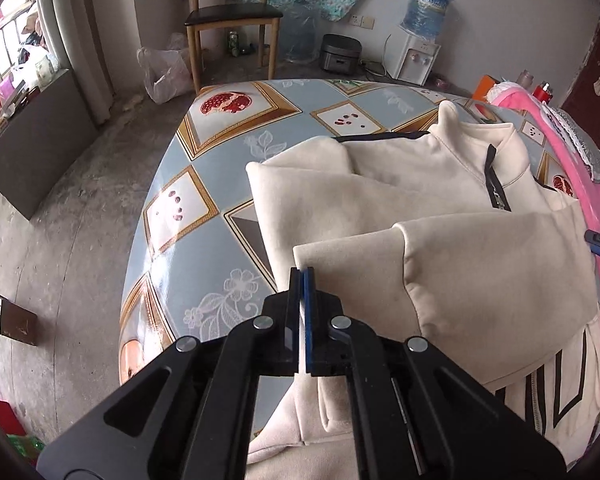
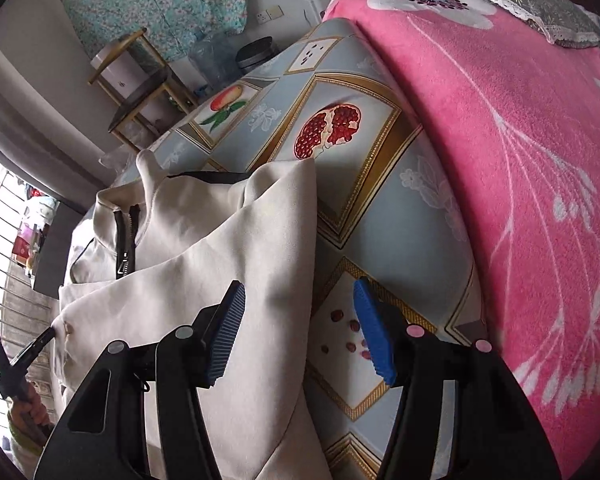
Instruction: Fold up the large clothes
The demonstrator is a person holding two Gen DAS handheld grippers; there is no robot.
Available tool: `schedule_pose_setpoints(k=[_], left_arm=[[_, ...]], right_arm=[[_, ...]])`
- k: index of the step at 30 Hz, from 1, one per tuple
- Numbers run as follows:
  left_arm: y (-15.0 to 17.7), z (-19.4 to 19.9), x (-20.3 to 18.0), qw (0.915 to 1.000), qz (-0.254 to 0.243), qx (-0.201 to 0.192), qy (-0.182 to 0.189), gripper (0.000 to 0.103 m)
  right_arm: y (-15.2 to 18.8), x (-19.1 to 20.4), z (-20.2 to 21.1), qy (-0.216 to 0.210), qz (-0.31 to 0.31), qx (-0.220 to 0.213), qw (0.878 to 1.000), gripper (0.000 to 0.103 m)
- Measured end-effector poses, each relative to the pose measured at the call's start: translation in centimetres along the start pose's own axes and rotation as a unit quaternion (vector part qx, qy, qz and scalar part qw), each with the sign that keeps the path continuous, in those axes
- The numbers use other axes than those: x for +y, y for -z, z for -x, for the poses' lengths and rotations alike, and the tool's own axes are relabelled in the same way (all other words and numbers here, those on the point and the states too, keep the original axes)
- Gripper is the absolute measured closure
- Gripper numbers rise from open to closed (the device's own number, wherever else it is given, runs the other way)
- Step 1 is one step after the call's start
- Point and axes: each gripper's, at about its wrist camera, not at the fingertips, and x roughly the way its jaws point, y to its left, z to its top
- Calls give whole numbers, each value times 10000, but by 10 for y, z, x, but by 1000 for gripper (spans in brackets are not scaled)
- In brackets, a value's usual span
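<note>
My left jaws (image 1: 303, 276) were pressed fully together on the near edge of a sleeve cuff, pinching the cream fabric flat between the pads. The cream jacket (image 1: 400, 200) lay spread across the table (image 1: 220, 140), on its blue cloth with the pomegranate pictures, collar up at the far side and the black zip (image 1: 496, 188) running down from it. Both sleeves were folded in over the chest, and the one I held crossed the front from the right. Down by the hem I could see black stripes on the cream. My right jaws (image 2: 300, 320) stood partly open, straddling the jacket's right edge: one blue pad (image 2: 228, 336) sat over the cream fabric, the other (image 2: 374, 336) over the bare tablecloth (image 2: 380, 208), and neither was pressing on anything. From that side the left jaws showed as a dark tip at the jacket's far edge, with a hand (image 2: 30, 410) wrapped round the handle below. A pink flowered blanket (image 2: 520, 160) lay just beside the table on the right. Beyond the table stood a wooden chair (image 1: 228, 20) and a water dispenser (image 1: 420, 40) against the wall.
</note>
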Motion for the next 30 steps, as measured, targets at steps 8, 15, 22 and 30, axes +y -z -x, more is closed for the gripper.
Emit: schedule_pose_setpoints(k=[8,15,22,30], left_arm=[[-5,46,-19,9955,-555,-753,-178,102],[9,3,2,9988,-280,-80,-384,101],[13,48,-17,9962,-744,-457,55,101],[47,7,-51,9944,-955,441,137,87]], right_arm=[[5,22,28,258,485,-761,9956,97],[9,14,2,738,591,-464,9944,83],[42,53,67,406,1416,-920,9848,67],[105,85,15,495,2111,-1,9762,64]])
